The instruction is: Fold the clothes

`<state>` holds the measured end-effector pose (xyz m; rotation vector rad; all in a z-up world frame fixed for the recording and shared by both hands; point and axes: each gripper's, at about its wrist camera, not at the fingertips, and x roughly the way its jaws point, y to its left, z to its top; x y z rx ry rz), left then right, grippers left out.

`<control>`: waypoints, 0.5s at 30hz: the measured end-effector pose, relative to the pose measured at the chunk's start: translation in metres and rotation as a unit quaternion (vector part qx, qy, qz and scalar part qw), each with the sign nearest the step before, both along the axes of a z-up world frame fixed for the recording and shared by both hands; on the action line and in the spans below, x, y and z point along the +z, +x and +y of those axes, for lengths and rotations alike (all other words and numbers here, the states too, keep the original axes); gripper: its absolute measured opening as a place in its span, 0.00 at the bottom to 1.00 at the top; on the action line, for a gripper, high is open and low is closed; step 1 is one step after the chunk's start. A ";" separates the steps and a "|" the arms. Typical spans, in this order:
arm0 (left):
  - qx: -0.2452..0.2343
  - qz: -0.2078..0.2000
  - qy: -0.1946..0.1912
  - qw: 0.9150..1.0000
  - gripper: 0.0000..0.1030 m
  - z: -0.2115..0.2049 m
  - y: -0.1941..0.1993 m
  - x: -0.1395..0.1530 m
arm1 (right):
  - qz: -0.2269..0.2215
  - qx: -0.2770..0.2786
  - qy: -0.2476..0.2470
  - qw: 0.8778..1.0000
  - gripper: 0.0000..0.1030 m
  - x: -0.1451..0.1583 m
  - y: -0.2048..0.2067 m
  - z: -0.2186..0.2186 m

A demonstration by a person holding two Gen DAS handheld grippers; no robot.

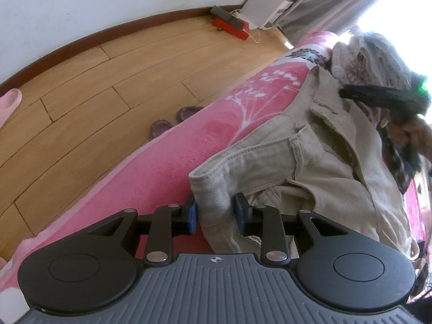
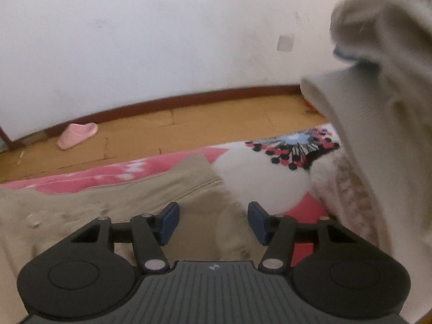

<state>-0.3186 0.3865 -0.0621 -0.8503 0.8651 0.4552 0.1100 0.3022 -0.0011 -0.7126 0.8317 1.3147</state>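
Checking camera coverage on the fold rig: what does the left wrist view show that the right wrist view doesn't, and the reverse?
Left wrist only: the left tool with a fold of the beige jacket between its pads, purple slippers on the floor, a red box by the wall, and a patterned clothes pile.

Right wrist only: the right tool, open and empty above the beige cloth, a pink slipper, and a blurred pale garment hanging at right.

Both: beige jacket, pink blanket, wood floor, white wall.
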 end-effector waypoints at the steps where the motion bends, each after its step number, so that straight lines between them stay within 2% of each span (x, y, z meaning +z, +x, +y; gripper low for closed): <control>1: 0.000 -0.003 -0.002 1.000 0.27 0.000 0.000 -0.001 | 0.004 0.001 -0.009 1.000 0.58 -0.006 0.002 0.002; 6: -0.004 -0.014 -0.010 1.000 0.27 0.004 -0.001 -0.005 | 0.031 0.006 -0.025 0.999 0.63 -0.015 0.012 0.012; 7: -0.003 -0.016 -0.011 1.000 0.27 0.004 -0.001 -0.005 | 0.037 0.004 -0.027 0.999 0.61 -0.015 0.013 0.014; 9: -0.001 -0.017 -0.011 1.000 0.27 0.004 -0.001 -0.005 | 0.049 0.006 -0.030 0.998 0.40 -0.013 0.010 0.014; 10: 0.001 -0.018 -0.010 1.000 0.26 0.003 0.000 -0.005 | 0.050 0.010 -0.032 0.998 0.34 -0.011 0.007 0.013; 11: 0.002 -0.018 -0.007 1.000 0.26 0.002 0.000 -0.004 | 0.039 0.018 -0.032 0.999 0.18 -0.009 0.000 0.013; 12: 0.003 -0.017 0.000 1.000 0.25 0.000 0.001 -0.003 | 0.023 0.028 -0.032 0.999 0.12 -0.006 -0.009 0.012; 15: 0.003 -0.014 0.027 1.000 0.21 -0.007 0.002 0.001 | -0.050 0.042 -0.003 0.998 0.09 0.010 -0.035 0.009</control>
